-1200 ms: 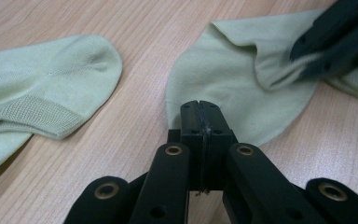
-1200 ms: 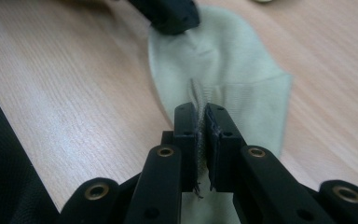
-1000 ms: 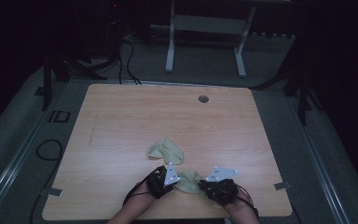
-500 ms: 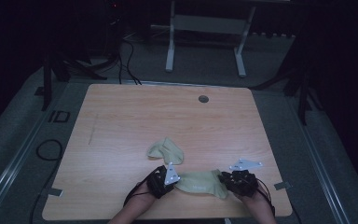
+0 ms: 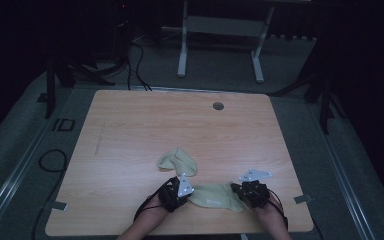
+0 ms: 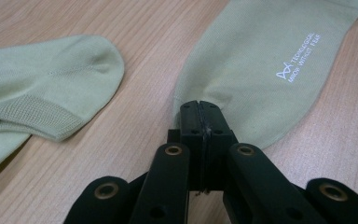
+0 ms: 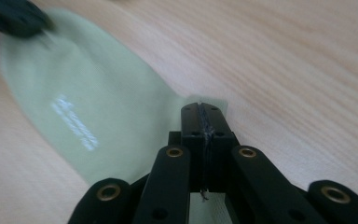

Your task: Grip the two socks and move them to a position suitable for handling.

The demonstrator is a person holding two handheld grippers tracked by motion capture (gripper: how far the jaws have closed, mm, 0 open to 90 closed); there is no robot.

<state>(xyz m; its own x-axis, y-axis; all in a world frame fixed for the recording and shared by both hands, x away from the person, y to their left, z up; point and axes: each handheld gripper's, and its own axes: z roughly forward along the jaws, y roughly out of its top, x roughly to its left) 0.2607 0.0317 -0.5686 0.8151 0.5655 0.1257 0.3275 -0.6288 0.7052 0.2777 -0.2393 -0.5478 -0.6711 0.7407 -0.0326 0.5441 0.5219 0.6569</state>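
On the light wood-grain table (image 5: 130, 130), near its front edge, a pale green fabric sock with small white lettering (image 5: 214, 196) lies flat, stretched between the two hand-held tools. A second pale green sock, folded over on itself (image 5: 178, 161), lies just behind it towards the table's middle, apart from both tools.

Left side: the left gripper (image 5: 186, 192), black with a grey three-cornered plate on top, sits at the left end of the lettered sock. In the left gripper view its jaws are pressed together on the edge of that sock (image 6: 261, 60), the fabric puckering at the jaw tips (image 6: 199, 105). The folded sock's ribbed cuff (image 6: 42, 98) lies to the left in that view, separate from the lettered sock, with bare table (image 6: 144, 93) between them.

Right side: the right gripper (image 5: 237, 189), of the same make, sits at the right end of the lettered sock. In the right gripper view its jaws have just been closing and now stand together, pinching a corner of the sock (image 7: 88, 107) at the tips (image 7: 200, 107). The white lettering is blurred there. The dark shape at that view's upper left is the left gripper (image 7: 14, 18), at the sock's far end.
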